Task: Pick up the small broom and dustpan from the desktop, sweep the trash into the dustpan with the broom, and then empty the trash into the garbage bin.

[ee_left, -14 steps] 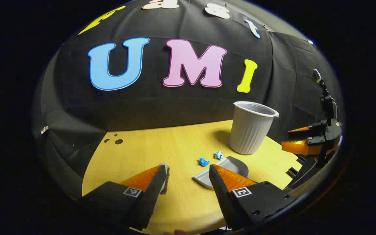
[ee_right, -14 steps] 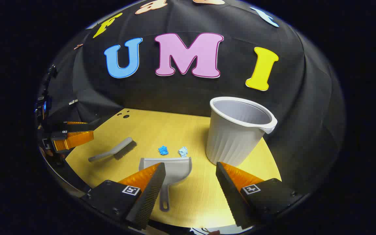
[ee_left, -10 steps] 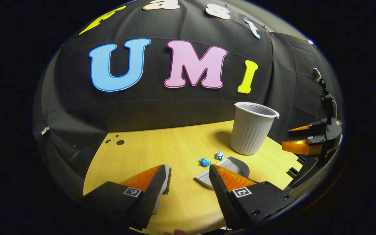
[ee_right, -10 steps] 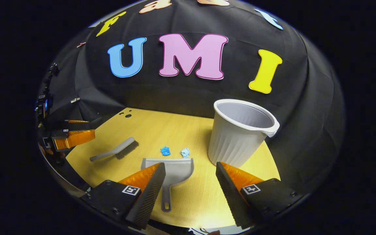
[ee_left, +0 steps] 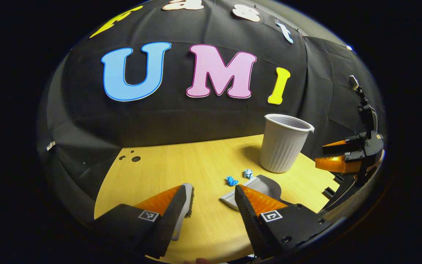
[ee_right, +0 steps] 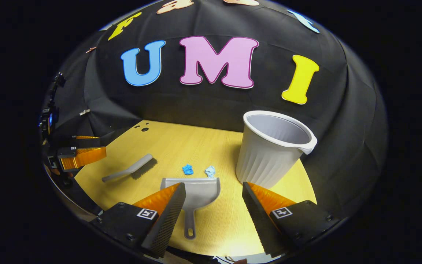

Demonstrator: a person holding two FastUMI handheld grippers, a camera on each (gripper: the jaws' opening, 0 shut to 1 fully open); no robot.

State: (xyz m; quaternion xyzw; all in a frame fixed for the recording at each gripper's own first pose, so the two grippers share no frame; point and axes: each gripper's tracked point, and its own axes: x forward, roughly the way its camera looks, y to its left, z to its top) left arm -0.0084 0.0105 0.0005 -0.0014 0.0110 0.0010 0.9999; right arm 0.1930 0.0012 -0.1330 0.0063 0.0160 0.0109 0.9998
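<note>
So both grippers are hanging with jaws apart, the left gripper (ee_left: 211, 209) nearer the small grey plastic broom (ee_right: 130, 169) lying slantwise, the right gripper (ee_right: 213, 211) facing the grey plastic dustpan (ee_right: 194, 192), handle pointing back between its fingers.

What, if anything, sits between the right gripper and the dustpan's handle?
Nothing visible. In the right gripper view the right gripper is open, and the dustpan lies flat on the table with its handle pointing toward the fingers. The broom lies apart, off to one side.
</note>
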